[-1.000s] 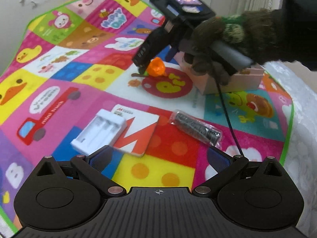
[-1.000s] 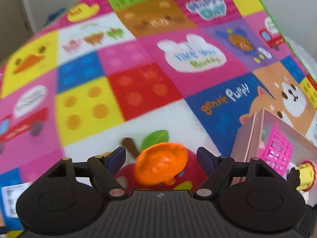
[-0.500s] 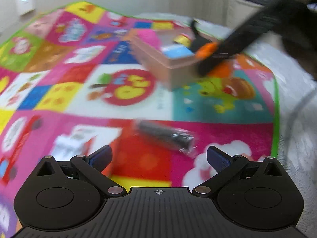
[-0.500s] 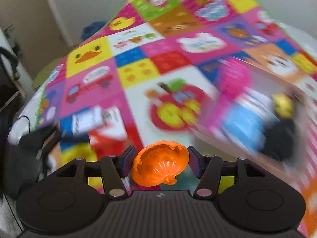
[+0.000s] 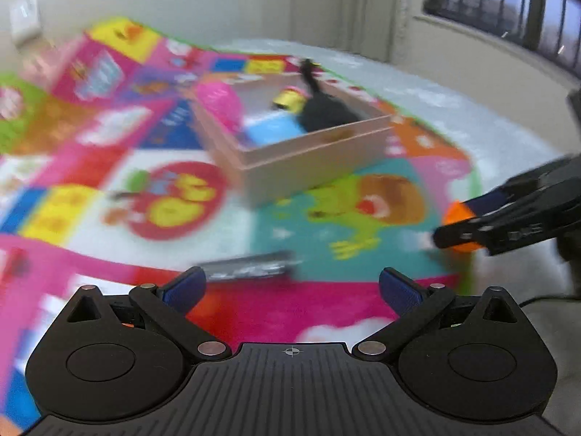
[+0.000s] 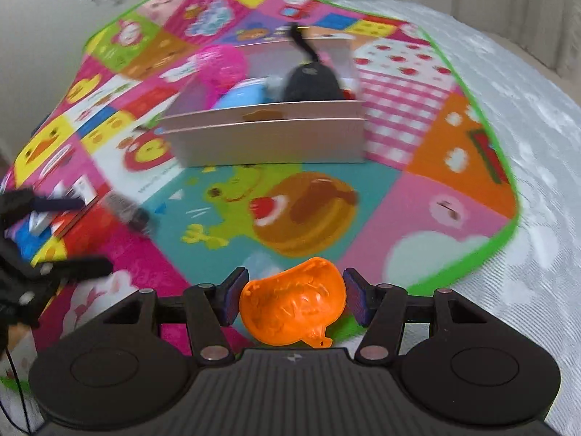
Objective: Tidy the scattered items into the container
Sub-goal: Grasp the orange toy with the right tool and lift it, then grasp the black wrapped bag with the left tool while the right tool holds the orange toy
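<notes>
A home bedroom: a cartoon play mat point(image 6: 417, 196) spread over a white bedspread point(image 6: 537, 145), curtained window point(image 5: 508, 11).

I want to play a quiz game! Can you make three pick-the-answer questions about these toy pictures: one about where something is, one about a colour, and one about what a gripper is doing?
1. Where is the black pouch?
A. in the box
B. on the frog picture
C. off the mat

2. What colour is the toy in the right gripper?
A. green
B. orange
C. white

3. How is the left gripper?
A. shut on a book
B. shut on a ball
C. open, holding nothing

Answers:
1 A: the black pouch sits inside the box, next to a pink thing and a blue thing.
2 B: the toy squeezed in the right gripper is orange.
3 C: the left gripper has its fingers wide apart with only mat showing between them.
</notes>
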`<state>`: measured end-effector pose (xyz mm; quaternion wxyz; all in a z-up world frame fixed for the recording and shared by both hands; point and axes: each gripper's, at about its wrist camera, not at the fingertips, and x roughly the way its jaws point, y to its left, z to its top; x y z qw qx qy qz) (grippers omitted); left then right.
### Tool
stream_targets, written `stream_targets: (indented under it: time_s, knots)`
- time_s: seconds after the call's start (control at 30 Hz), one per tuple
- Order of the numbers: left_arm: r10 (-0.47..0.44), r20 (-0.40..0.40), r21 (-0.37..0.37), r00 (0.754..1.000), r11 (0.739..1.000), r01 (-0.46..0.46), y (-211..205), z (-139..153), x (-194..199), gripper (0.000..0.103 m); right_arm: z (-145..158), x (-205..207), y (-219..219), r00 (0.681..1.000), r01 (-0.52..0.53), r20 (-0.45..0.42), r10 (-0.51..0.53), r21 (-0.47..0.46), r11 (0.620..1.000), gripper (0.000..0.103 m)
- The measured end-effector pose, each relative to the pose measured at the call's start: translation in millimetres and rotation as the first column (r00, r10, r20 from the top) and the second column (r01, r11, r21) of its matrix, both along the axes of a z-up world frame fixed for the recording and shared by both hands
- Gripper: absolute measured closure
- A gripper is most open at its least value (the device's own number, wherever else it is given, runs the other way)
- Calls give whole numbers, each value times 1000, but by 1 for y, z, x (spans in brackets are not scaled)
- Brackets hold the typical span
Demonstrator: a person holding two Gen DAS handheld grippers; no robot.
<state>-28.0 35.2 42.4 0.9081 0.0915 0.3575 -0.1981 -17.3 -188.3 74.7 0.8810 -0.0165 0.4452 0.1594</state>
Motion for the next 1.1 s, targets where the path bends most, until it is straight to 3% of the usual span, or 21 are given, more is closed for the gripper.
stream_targets:
  time_s: [0.07, 0.17, 0.3, 0.43, 0.53, 0.67, 0.73, 0.8, 0.9, 1.1]
  knots:
    - [43, -25, 45, 999, 998, -42, 2, -7, 6, 0, -4, -3, 14, 998, -58, 24, 58, -18, 998, 46]
    - [107, -108, 40, 988, 994, -103, 5, -16, 22, 0, -6, -4, 27, 994, -100, 42, 101, -19, 995, 46]
    - [124, -112, 38, 986, 992, -120, 4, -17, 36, 0, -3, -11, 31, 989, -108, 92, 113, -59, 992, 24]
    - [129, -147, 64, 981, 991, -121, -5, -27, 54, 0, -4, -16, 27, 987, -121, 93, 129, -83, 989, 23]
    - [130, -146, 68, 981, 990, -122, -4, -33, 62, 0, -10, -19, 26, 987, -139, 69, 146, -100, 985, 23]
    - [97, -80, 85, 992, 992, -90, -9, -28, 57, 2, -13, -28, 29, 981, -163, 83, 173, -122, 979, 23]
    - [75, -61, 104, 995, 992, -69, -12, -24, 51, 10, -14, -30, 31, 980, -172, 80, 182, -121, 978, 28]
    - [58, -63, 116, 996, 992, -50, -15, -21, 43, 11, -14, -29, 32, 980, -178, 67, 187, -121, 976, 47]
    - [37, -66, 122, 997, 992, -29, -16, -13, 26, 11, -13, -28, 29, 979, -196, 35, 201, -107, 975, 61]
    - [-78, 12, 188, 997, 979, 74, -23, 11, -18, 11, 13, -25, -6, 986, -168, 1, 168, -77, 983, 68]
